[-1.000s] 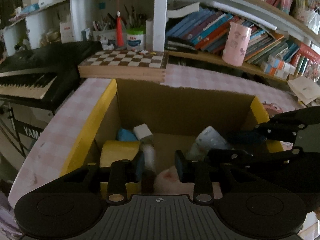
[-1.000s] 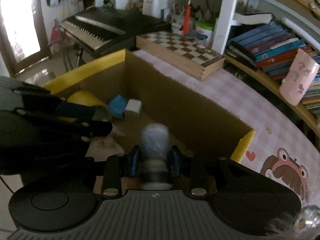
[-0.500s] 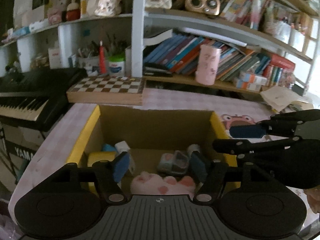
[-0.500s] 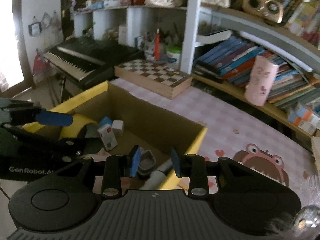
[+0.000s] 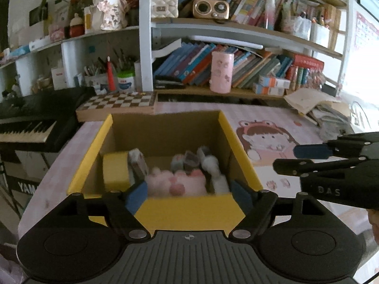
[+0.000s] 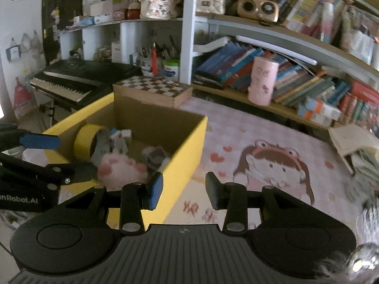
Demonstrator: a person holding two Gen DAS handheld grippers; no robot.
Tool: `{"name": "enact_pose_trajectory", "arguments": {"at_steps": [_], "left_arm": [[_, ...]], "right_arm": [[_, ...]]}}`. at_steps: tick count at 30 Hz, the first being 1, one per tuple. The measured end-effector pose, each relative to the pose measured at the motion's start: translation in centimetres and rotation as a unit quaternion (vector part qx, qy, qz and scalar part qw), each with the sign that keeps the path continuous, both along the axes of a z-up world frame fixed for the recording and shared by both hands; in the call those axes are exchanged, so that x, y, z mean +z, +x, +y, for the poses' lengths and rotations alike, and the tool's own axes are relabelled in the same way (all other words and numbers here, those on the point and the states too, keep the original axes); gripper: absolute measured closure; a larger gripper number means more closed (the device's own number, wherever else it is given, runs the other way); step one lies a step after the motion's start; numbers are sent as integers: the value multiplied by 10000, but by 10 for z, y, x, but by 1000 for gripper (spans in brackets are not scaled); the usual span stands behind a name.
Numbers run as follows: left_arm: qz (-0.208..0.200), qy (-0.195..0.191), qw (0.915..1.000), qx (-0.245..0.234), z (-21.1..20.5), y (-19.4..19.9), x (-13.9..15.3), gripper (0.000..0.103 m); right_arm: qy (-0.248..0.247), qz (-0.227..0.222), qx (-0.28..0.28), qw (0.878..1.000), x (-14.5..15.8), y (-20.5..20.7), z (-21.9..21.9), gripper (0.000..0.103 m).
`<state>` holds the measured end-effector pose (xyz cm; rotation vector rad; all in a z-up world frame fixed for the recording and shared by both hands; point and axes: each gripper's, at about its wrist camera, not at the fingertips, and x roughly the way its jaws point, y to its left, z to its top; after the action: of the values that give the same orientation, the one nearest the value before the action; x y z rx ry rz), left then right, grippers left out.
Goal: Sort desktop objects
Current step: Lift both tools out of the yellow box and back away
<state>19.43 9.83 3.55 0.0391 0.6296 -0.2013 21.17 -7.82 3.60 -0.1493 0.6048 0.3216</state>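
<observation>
left gripper [image 5: 188, 195]: jaws opening, empty | right gripper [image 6: 182, 190]: jaws opening, empty | yellow-rimmed cardboard box [image 5: 189, 209] at pink desk mat's [image 6: 248, 127] left edge holds pink plush toy [image 5: 176, 181], yellow tape roll [image 6: 84, 143] | step: between drops | next: find another loose item

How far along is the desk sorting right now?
Done: the cardboard box already holds a pink plush toy, a yellow tape roll and small packets. In hand: nothing; the left tool and right tool are both empty, jaws opening. Left: no loose items visible on the pink desk mat.
</observation>
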Motion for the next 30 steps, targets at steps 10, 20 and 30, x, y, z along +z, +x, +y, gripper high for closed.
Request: {"name": "enact_pose_trajectory", "arguments": {"at_steps": [10, 20, 30], "left_arm": [[159, -48, 9999, -36, 2, -56, -18, 21], [73, -78, 9999, 112, -1, -90, -23, 20], [30, -63, 9997, 221, -13, -111, -33, 11]], "right_arm": [[86, 148, -711, 9973, -24, -71, -18, 66], [333, 238, -1566, 9868, -44, -129, -40, 65], [245, 160, -1771, 9838, -52, -157, -51, 55]]}}
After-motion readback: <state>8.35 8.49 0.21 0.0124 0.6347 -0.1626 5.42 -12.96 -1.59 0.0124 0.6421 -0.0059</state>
